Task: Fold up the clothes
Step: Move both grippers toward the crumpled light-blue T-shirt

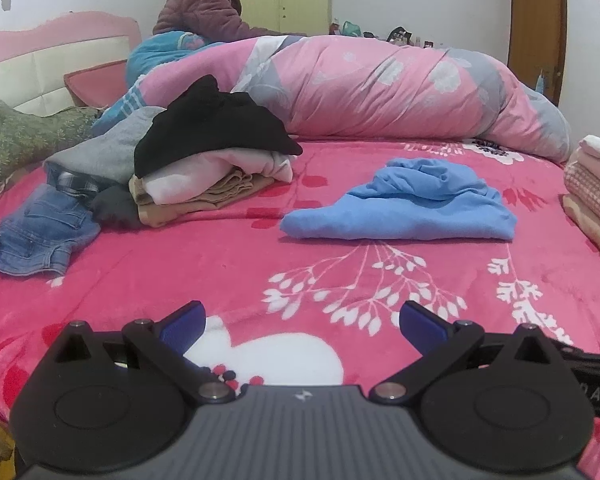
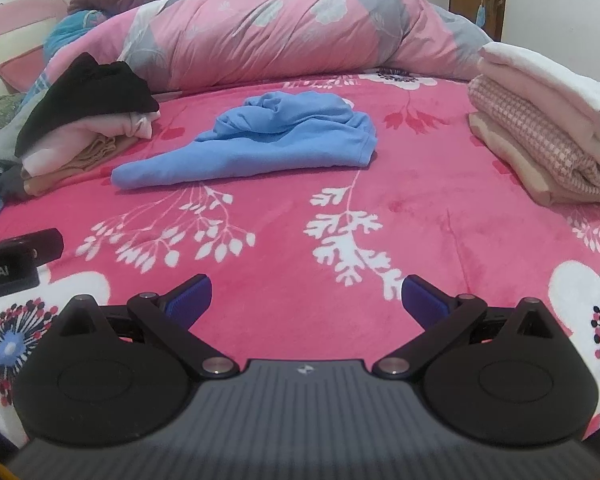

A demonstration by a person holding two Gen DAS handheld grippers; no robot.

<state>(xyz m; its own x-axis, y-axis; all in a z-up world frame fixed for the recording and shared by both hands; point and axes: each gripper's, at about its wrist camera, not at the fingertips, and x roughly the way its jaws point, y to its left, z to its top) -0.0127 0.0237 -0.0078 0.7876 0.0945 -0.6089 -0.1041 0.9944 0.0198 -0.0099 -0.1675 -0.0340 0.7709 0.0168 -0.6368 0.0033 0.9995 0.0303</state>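
— Jaws of left gripper (image 1: 302, 320) and right gripper (image 2: 306, 294)?
— Both spread wide, holding nothing.
— And the blue garment (image 2: 260, 140)?
— Lying bunched in the middle of the bed (image 2: 440, 232), between two clothes piles.

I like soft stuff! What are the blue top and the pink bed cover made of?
The blue top looks like soft matte knit, maybe cotton fleece: it slumps in thick, rounded folds. The pink bed cover looks like plush fleece: a fuzzy, faintly shiny nap.
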